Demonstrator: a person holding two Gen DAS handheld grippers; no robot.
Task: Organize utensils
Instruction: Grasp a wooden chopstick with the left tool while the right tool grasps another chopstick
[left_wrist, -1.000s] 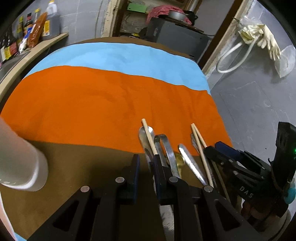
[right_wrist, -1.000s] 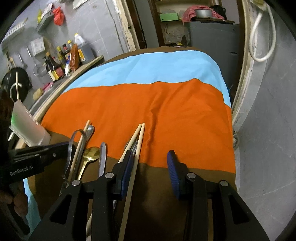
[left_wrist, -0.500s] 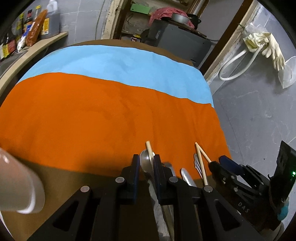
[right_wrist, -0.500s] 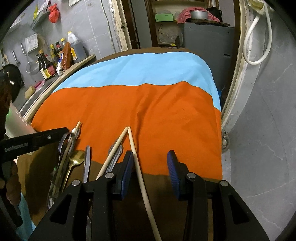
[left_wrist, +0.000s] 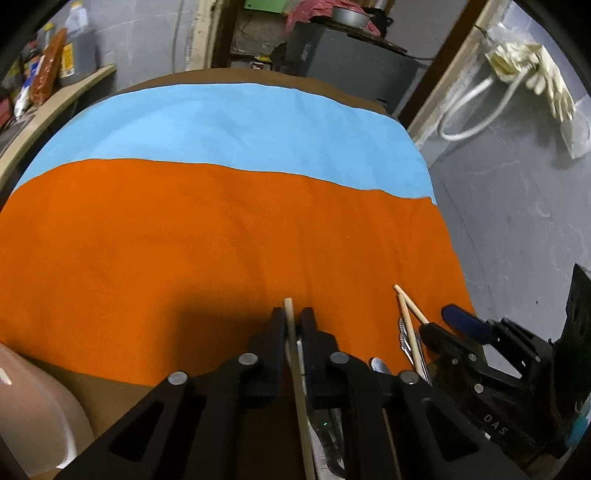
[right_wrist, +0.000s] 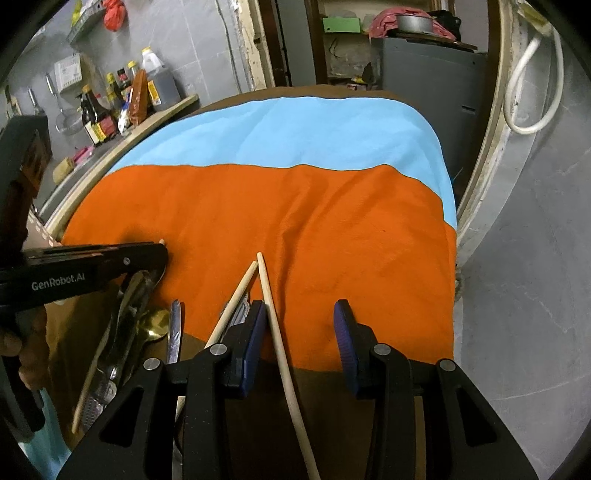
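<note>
In the left wrist view my left gripper (left_wrist: 293, 321) is closing its jaws onto a wooden chopstick (left_wrist: 289, 308); both pads touch it and its tip pokes out ahead. From the right wrist view that left gripper (right_wrist: 159, 254) sits low at the left over the utensil pile. My right gripper (right_wrist: 299, 325) has its jaws closing, still wide apart. A second chopstick (right_wrist: 273, 317) lies between them beside the left pad, unpinched. A third chopstick (right_wrist: 236, 295) lies just left of it. A gold spoon (right_wrist: 155, 328), a knife (right_wrist: 175, 325) and steel tongs (right_wrist: 129, 302) lie together.
The table carries an orange cloth (left_wrist: 184, 240), a blue cloth (left_wrist: 229, 125) behind it and a brown one (right_wrist: 332, 406) in front. A pale cup (left_wrist: 37, 413) stands at the near left. Bottles (right_wrist: 99, 118) line a shelf at the left; the table edge drops to grey floor at the right.
My left gripper slid forward over the utensils and shut on one chopstick. One chopstick swung in between my right gripper's fingers, whose gap narrowed slightly.
</note>
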